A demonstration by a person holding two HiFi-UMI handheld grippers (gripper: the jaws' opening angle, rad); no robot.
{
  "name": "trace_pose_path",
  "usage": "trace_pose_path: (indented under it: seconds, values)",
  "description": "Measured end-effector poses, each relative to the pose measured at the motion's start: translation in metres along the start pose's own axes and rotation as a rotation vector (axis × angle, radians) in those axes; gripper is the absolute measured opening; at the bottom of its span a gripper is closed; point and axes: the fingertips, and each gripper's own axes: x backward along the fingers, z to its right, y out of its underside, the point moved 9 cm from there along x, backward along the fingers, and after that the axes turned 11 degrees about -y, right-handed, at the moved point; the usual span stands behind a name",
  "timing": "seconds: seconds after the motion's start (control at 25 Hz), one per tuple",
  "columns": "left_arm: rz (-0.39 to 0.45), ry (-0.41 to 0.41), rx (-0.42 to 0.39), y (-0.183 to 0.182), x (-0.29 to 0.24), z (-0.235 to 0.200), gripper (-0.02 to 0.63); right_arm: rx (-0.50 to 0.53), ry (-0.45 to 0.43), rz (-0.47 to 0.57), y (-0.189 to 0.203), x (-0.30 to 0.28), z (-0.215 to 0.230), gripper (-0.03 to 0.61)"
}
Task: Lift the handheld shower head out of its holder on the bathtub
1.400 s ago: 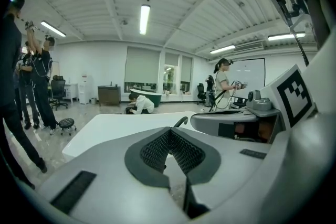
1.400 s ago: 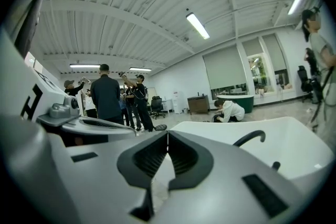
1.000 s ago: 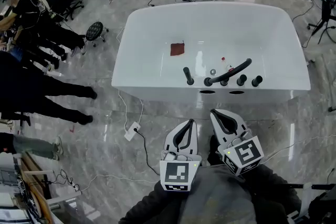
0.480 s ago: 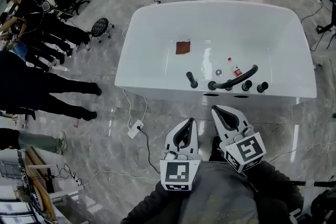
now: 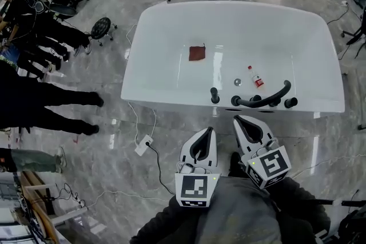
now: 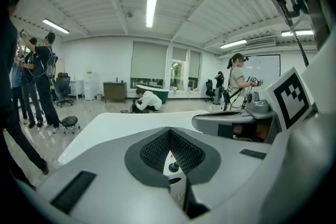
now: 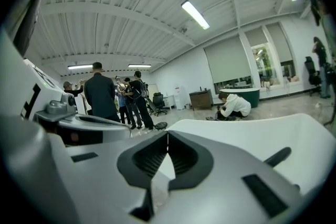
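Head view first: where is the thing to be lifted?

— On the near rim of the large white oval bathtub (image 5: 171, 101), right of its middle. I take the long black curved bar (image 5: 266, 102) lying along that rim to be the handheld shower head. Its left end seems to sit in the holder and its free end angles over the bathtub's inside. I cannot fully rule out the short black ball-topped post (image 5: 214, 95) further left on the same rim.

And the jaws?

— The left gripper (image 5: 208, 132) and the right gripper (image 5: 238, 120) both hang in front of the bathtub's near wall, clear of it, with their jaws pressed together on nothing. Each gripper view shows the pads meeting at the tips with only the bathtub beyond.

So how should the reach go?

— Use the right gripper, since it is nearer that part of the bathtub rim. Spread the jaws wide before arriving, not at the last moment. Come in across the bar at a bare stretch, away from the round black knobs (image 5: 291, 102) crowded beside it on the bathtub rim. Close squarely so the smooth round bar cannot roll. Then draw it out along the holder's own line rather than prying sideways. A hose probably trails from the bathtub rim, so lift gently.
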Motion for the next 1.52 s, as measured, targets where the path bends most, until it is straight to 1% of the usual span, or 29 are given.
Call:
trace_pose_path:
  seconds: [0.2,0.56,0.72,1.0,1.2,1.32,1.52]
  values:
    - [-0.001,0.021,0.009,-0.008,-0.023,-0.039,0.003,0.01,0.03,-0.018,-0.004,-0.041,0.0,0.005]
    - [0.026,0.056,0.03,-0.022,-0.066,-0.099,0.003,0.043,0.084,-0.01,-0.022,-0.101,0.005,0.005]
    - [0.034,0.091,0.036,-0.031,-0.08,-0.115,0.003,0.054,0.136,-0.011,-0.035,-0.115,0.01,0.005]
    - [0.034,0.154,0.035,-0.032,-0.102,-0.141,0.003,0.058,0.231,0.02,-0.04,-0.132,0.012,0.005]
    - [0.015,0.158,0.037,-0.035,-0.108,-0.151,0.003,0.05,0.271,0.004,-0.04,-0.132,0.015,0.005]
    - [-0.001,0.151,0.039,-0.033,-0.112,-0.153,0.003,0.042,0.271,-0.009,-0.037,-0.134,0.02,0.005]
    - [-0.007,0.12,0.037,-0.037,-0.12,-0.159,0.003,0.042,0.237,-0.022,-0.034,-0.15,0.031,0.005]
